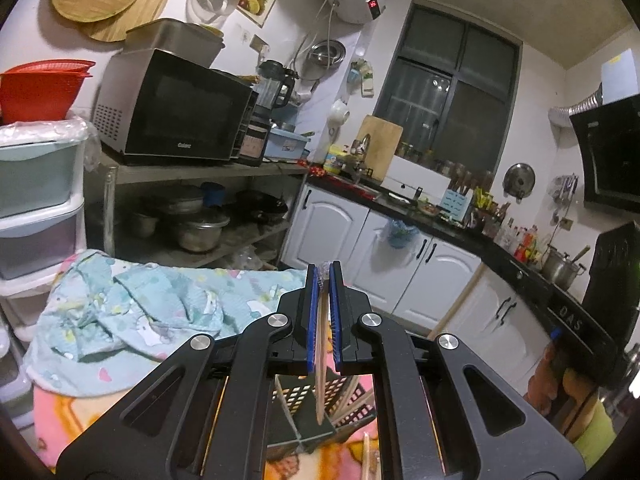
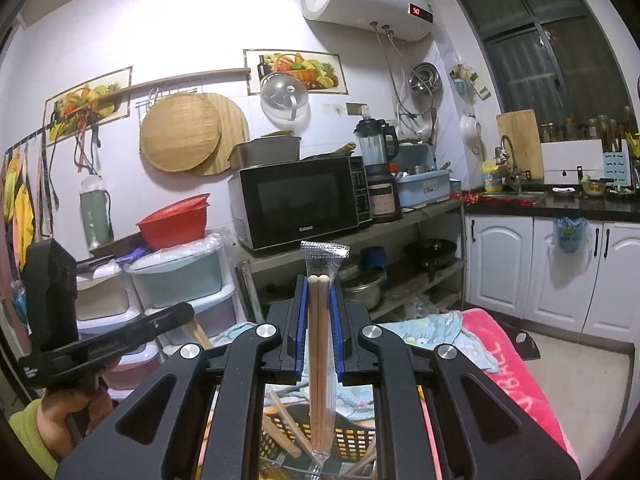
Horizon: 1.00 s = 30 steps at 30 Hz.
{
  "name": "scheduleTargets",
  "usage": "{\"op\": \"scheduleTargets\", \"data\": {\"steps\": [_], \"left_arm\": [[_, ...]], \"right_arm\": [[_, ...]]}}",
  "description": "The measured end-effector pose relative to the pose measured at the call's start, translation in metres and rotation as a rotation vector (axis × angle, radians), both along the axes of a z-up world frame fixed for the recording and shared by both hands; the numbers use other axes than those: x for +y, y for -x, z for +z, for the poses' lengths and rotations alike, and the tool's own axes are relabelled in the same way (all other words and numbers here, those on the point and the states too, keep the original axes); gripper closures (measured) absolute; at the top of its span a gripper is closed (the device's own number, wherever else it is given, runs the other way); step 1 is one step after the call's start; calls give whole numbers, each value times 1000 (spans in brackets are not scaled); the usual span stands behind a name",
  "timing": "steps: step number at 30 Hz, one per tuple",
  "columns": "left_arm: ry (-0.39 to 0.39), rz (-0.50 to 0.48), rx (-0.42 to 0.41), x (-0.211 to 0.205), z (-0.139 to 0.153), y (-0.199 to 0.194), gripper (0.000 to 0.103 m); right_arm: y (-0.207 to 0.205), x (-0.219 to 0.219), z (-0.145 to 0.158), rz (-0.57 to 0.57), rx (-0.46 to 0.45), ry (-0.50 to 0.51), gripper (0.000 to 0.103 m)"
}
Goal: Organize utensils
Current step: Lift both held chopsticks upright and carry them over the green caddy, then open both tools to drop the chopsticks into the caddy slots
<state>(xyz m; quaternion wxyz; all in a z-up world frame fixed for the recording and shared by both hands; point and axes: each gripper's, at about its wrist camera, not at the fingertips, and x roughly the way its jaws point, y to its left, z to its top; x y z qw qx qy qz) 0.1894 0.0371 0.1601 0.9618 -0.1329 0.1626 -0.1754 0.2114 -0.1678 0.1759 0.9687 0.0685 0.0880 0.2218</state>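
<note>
My left gripper (image 1: pixel 324 276) is shut on a wrapped pair of wooden chopsticks (image 1: pixel 321 376) that hangs upright, its lower end inside a black perforated utensil basket (image 1: pixel 304 404) below. My right gripper (image 2: pixel 319 286) is shut on another pair of chopsticks in a clear sleeve (image 2: pixel 319 360), upright, its lower end over the same black basket (image 2: pixel 352 440). Several chopsticks lean inside the basket (image 2: pixel 286 428). The right gripper's body shows at the right of the left wrist view (image 1: pixel 612 312); the left gripper's body shows at the left of the right wrist view (image 2: pixel 52 320).
The basket stands on a pink patterned blanket (image 2: pixel 516 376) with a light-blue crumpled cloth (image 1: pixel 152 304) behind it. A loose chopstick (image 1: pixel 367 456) lies beside the basket. Behind are plastic drawers (image 1: pixel 36 208), a metal shelf with pots and a microwave (image 1: pixel 176 112), and white cabinets (image 1: pixel 420 268).
</note>
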Motion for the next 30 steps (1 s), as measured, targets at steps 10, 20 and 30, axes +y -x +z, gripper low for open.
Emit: {"op": "scheduleTargets", "data": {"steps": [10,20,30], "left_arm": [[-45,12,15,-11,-27,-7,100],[-52,4,55,-15,-49,-11,100],[-58,5,90,-16,-65,-13,100]], "right_arm": [[-23,5,-35,-46,28,28,92],[-27,6,-63,-74,65,7,92],[-33,11,-80,-82,108,-9,91]]}}
